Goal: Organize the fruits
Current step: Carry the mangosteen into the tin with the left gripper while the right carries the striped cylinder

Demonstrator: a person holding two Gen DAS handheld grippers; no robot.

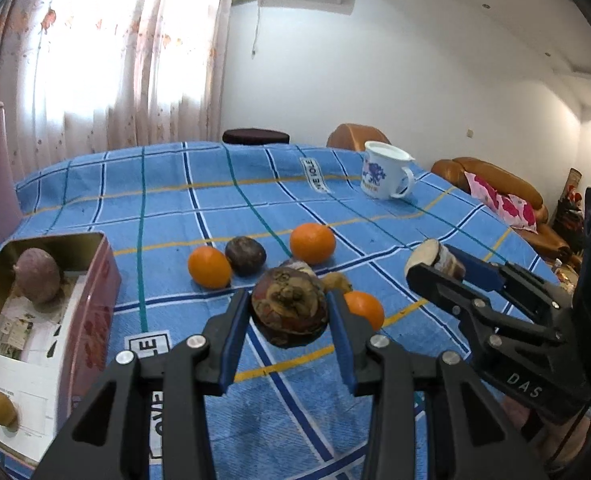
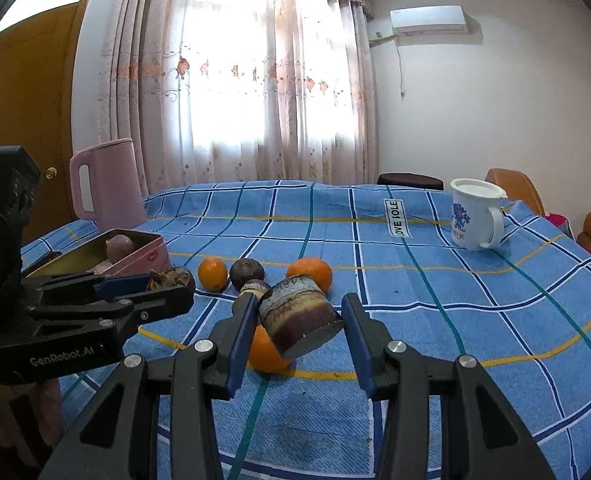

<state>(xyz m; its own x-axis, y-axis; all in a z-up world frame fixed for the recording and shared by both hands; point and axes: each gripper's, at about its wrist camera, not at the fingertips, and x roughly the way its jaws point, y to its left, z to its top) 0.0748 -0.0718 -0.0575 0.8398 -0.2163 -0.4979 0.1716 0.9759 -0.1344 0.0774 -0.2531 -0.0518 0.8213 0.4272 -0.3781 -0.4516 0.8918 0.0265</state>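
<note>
My left gripper [image 1: 289,314] is shut on a dark round mangosteen [image 1: 290,309] and holds it above the blue checked cloth; it also shows in the right wrist view [image 2: 171,280]. My right gripper [image 2: 299,320] is shut on a cut purple-brown yam piece [image 2: 300,320], seen from the side in the left wrist view [image 1: 435,258]. On the cloth lie three oranges [image 1: 209,267] [image 1: 312,243] [image 1: 365,309] and a dark passion fruit [image 1: 245,255]. A pink tin box [image 1: 91,280] at the left holds a purple round fruit [image 1: 38,276].
A white enamel mug [image 1: 385,176] stands at the far right of the table. A pink jug [image 2: 105,184] stands behind the tin box. A small yellowish fruit [image 1: 1,408] lies on white cardboard in the tin. Sofa and chairs stand beyond the table's edge.
</note>
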